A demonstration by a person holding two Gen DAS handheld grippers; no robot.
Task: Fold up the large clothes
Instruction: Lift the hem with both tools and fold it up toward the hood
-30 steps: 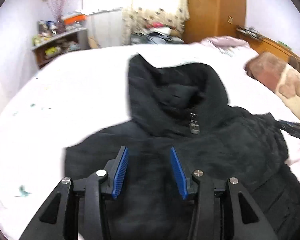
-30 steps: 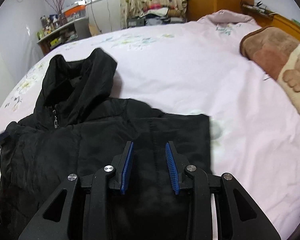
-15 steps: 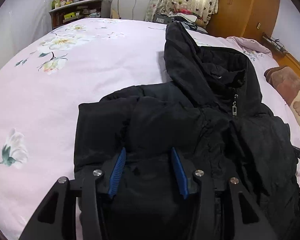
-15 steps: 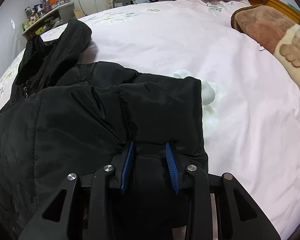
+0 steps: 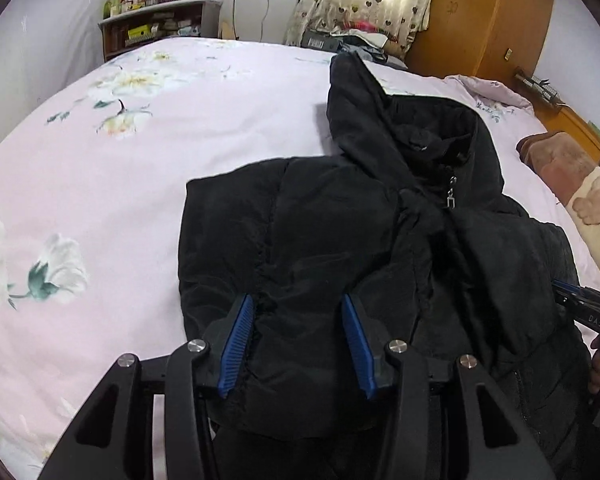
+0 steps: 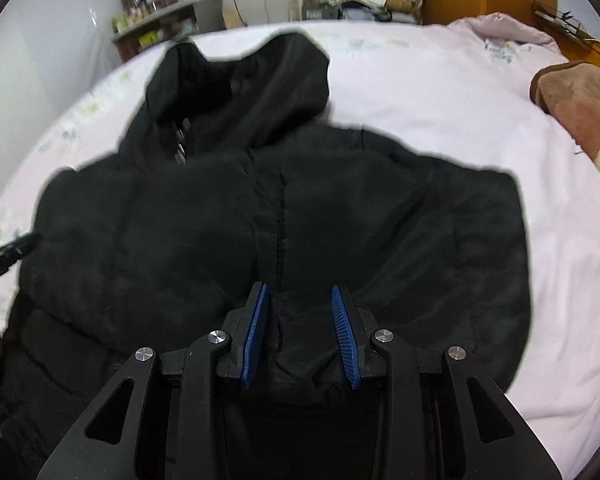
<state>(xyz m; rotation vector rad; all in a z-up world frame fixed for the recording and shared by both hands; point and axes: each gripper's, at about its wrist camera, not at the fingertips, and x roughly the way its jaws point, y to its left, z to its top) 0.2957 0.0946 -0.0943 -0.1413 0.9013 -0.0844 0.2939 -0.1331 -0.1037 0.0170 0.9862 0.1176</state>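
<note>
- The black hooded jacket (image 5: 380,248) is spread on the pink floral bedspread (image 5: 100,200), filling the centre and lower half of both views; its hood (image 5: 364,104) points to the upper part of the frame.
- A bunched fold of padded jacket fabric is clamped between the blue pads of the left gripper (image 5: 296,344), at lower centre of the left view.
- A second fold, beside a stitched seam, is clamped likewise by the right gripper (image 6: 300,324).
- The step in hand is judged to be the carrying of both folds across the jacket body.
- Both folds should be carried level and together, so that the crease stays straight and the zipper pull (image 5: 450,202) is not snagged.
- The right view is blurred; seam detail is hard to make out.
- The lower hem is cut off by the frame edge and the gripper bodies.
</note>
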